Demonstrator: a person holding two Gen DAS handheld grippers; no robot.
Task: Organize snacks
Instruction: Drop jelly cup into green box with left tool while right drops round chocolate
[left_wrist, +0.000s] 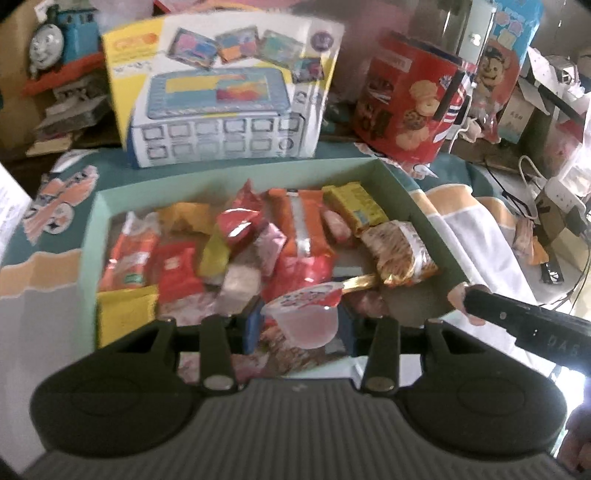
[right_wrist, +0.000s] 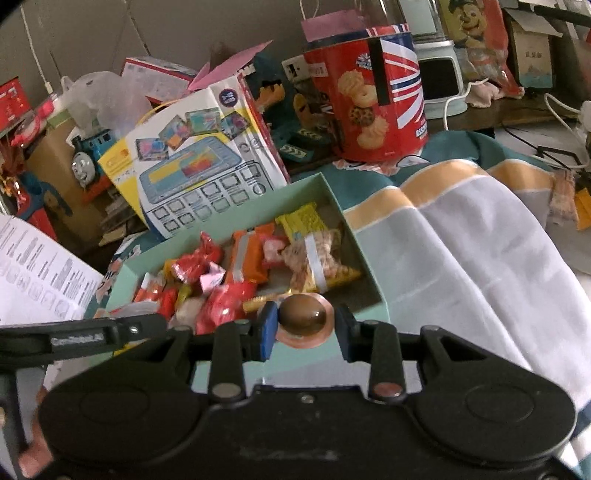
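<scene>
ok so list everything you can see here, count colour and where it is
shallow pale green cardboard box: one, on the patterned cloth, holding the snacks
wrapped snacks: many, red, orange, yellow, pink, piled in the box
clear plastic jelly cup: one, pinkish with a red-printed lid, between the left gripper's pads
brown dome-shaped sweet in clear wrap: one, between the right gripper's pads
round red biscuit tin: one, behind the box
white and yellow toy carton: one, behind the box
blue toy train: one, far left
patterned cloth: one, teal, orange, grey, white, under the box
left gripper: black, low centre
right gripper: black, blue pads, low centre
</scene>
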